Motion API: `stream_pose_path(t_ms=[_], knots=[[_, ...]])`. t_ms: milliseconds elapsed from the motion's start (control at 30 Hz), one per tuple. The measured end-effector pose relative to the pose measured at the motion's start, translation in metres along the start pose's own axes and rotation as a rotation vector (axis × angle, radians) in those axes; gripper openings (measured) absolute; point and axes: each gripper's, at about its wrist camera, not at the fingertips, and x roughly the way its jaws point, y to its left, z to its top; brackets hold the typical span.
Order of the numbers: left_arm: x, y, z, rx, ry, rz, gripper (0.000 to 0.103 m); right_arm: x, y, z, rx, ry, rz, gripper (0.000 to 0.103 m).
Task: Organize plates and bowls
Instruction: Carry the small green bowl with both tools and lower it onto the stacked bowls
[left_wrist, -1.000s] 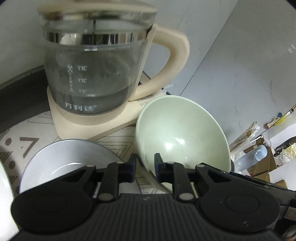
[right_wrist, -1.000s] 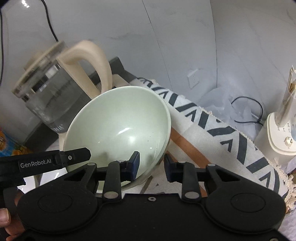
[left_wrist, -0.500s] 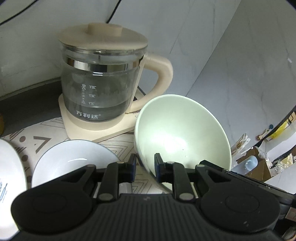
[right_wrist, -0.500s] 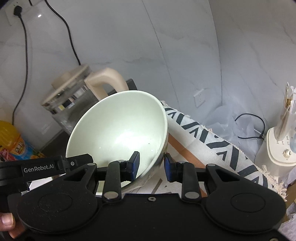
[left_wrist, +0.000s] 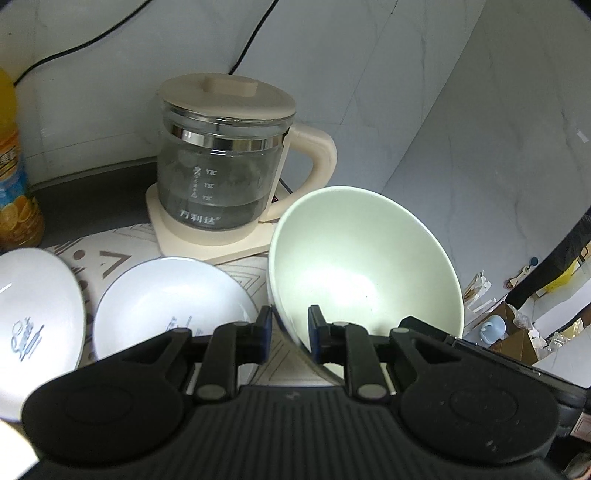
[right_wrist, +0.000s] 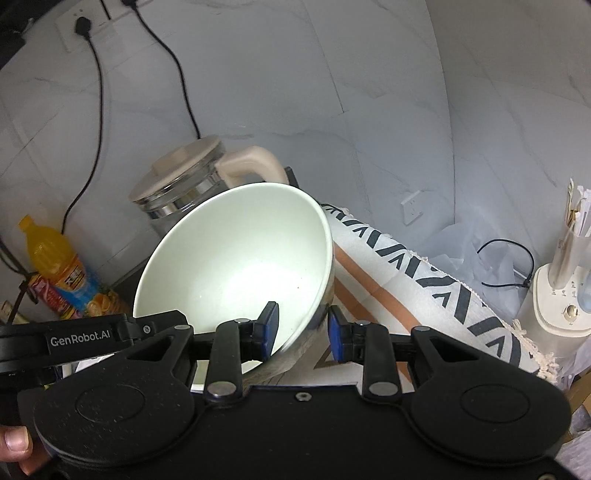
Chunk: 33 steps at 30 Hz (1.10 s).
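Two tongs, left tongs (left_wrist: 290, 334) and right tongs (right_wrist: 302, 328), clamped on opposite rim sides of one pale green bowl (left_wrist: 364, 273), sharing its weight and keeping it tilted but steady in the air, probably for carrying toward the two white plates (left_wrist: 173, 299) on the patterned mat (right_wrist: 424, 273). Behind, along the bench's back edge: glass kettle (left_wrist: 221, 162), orange bottle (right_wrist: 61, 273), grey marble wall, cords.

Kettle (left_wrist: 225, 162) behind — plates (left_wrist: 173, 299) left
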Motion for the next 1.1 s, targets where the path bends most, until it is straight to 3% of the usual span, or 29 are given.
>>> stream_pose_path(t_ms=[600, 1100], knots=[[-0.046, -0.002, -0.038, -0.041, -0.026, 0.051, 0.018, -0.037, 0.007, -0.024, -0.041, 0.009, 0.053, 0.028], [-0.063, 0.015, -0.069, -0.064, 0.017, 0.122, 0.018, -0.041, 0.022, -0.049, -0.091, 0.059, 0.098, 0.029]])
